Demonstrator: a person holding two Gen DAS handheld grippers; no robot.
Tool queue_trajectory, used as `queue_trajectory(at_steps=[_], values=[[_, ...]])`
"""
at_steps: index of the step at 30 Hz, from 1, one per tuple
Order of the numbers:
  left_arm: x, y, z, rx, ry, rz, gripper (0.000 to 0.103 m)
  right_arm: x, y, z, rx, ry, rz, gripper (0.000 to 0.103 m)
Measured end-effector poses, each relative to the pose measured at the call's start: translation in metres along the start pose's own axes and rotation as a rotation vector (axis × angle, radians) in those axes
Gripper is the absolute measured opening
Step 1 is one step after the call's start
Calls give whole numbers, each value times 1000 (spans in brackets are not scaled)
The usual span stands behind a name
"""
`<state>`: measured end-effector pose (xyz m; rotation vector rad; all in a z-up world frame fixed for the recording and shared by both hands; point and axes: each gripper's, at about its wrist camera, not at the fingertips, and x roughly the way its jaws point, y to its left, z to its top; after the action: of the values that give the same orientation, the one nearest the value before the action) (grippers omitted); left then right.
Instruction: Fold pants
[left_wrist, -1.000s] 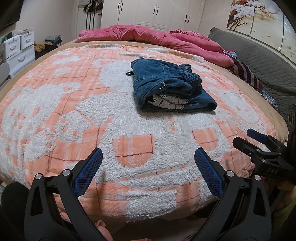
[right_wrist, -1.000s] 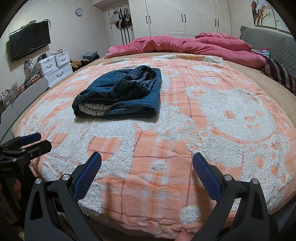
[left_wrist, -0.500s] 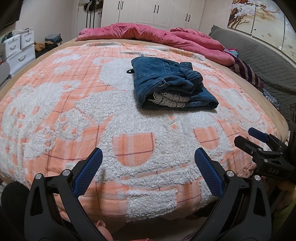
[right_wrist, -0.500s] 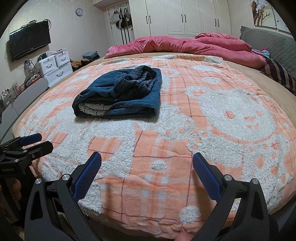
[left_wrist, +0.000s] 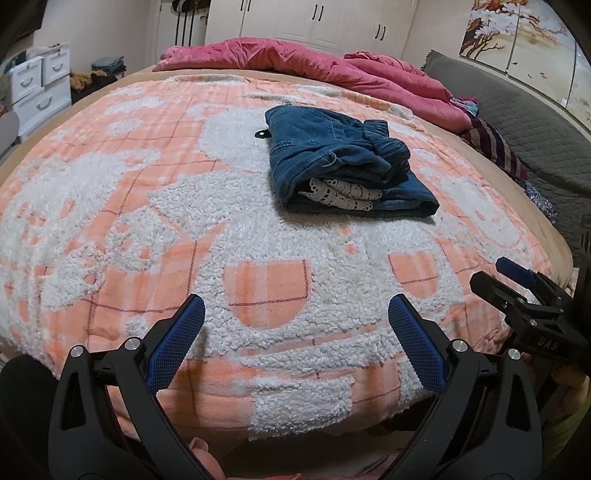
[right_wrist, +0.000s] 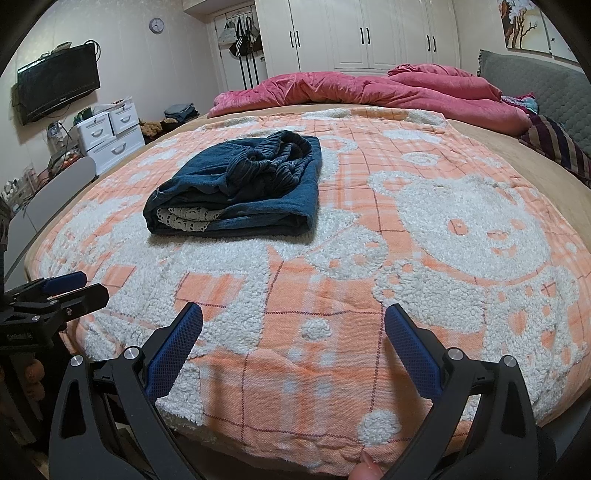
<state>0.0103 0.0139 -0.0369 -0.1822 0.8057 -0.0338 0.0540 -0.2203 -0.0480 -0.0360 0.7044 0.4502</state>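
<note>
Dark blue denim pants (left_wrist: 343, 162) lie folded in a compact bundle on the orange and white blanket (left_wrist: 184, 229), with white lace trim showing at the near end. In the right wrist view the pants (right_wrist: 243, 188) sit left of centre with the gathered waistband on top. My left gripper (left_wrist: 295, 314) hangs open over the near edge of the bed, well short of the pants, nothing between its fingers. My right gripper (right_wrist: 293, 321) is open too, equally far back. Each gripper shows at the edge of the other's view: right gripper (left_wrist: 517, 280), left gripper (right_wrist: 62, 291).
A pink duvet (left_wrist: 306, 66) is heaped at the far end of the bed. A grey quilted headboard (left_wrist: 535, 140) and striped cloth (left_wrist: 495, 147) lie to the right. White drawers (right_wrist: 110, 133) and a wall television (right_wrist: 59, 86) stand on the left, wardrobes (right_wrist: 369, 33) behind.
The left wrist view has drifted slightly, so the pants sit a little lower and further right in it. Both grippers stay open and the pants have not moved.
</note>
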Motion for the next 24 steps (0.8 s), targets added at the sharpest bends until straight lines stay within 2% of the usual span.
queue_trajectory(at_steps=[4,9,12,14,17,20,24], values=[[2,3,2,-11,13,-6,93,0,-4,0,22,4,-1,98],[3,9,8,-13,17,40,93,-2,-14,5,49,11,-15,98],[-1,17,16,-30,0,46,93,-5,-24,15,41,-3,-62,98],[-5,27,25,-54,-17,13,93,-7,-36,26,41,-12,-90,98],[-6,58,51,-131,-23,-1,94,-11,-75,49,89,-24,-162,98],[16,105,88,-160,15,167,94,-3,-139,77,167,2,-255,98],[58,181,128,-207,77,314,94,27,-219,105,216,85,-400,98]])
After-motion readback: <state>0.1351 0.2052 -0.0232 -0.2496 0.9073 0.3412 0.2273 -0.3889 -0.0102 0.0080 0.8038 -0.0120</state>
